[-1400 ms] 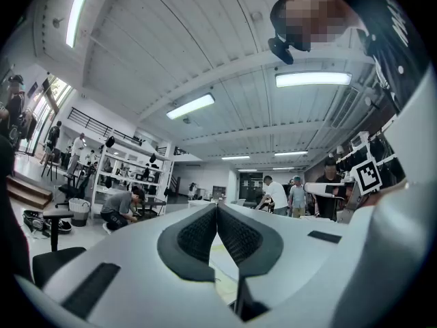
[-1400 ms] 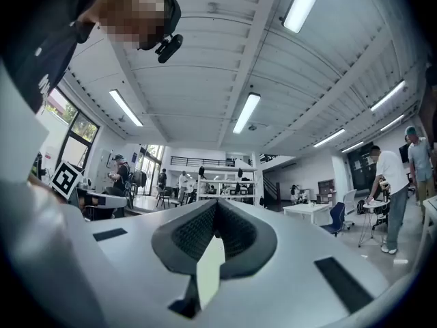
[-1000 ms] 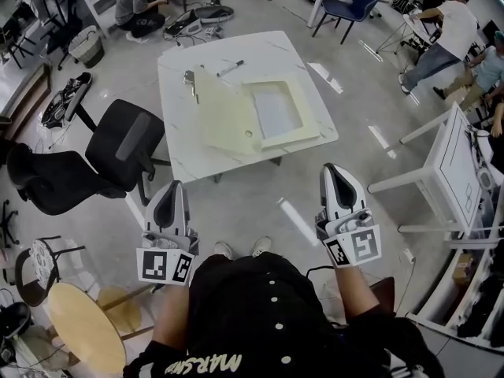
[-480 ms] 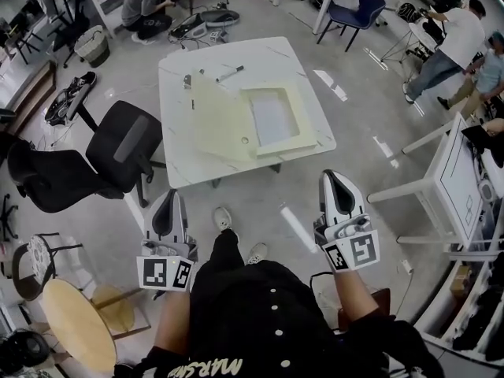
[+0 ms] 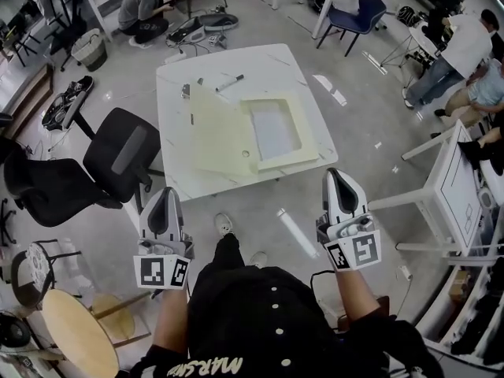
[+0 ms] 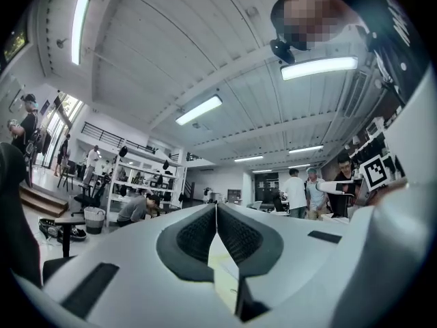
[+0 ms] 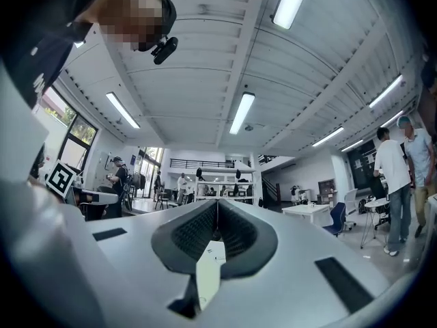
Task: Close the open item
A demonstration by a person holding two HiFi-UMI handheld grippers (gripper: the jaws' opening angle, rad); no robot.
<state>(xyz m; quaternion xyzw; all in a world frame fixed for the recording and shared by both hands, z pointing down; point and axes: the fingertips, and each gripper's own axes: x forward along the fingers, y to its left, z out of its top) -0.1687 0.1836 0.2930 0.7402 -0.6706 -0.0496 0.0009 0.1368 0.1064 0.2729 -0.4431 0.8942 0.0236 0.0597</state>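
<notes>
While both the left gripper (image 5: 164,197) and right gripper (image 5: 340,181) have fingers pressed together, empty, the open box (image 5: 244,128) lies well ahead.

Black office chair (image 5: 120,154) beside the white table (image 5: 268,64) — marker (image 5: 229,78) on it.

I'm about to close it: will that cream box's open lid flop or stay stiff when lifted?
Probably fairly stiff: the lid lies flat and unbent on the table. Likely light, since it looks thin. The box may slide on the smooth tabletop.
</notes>
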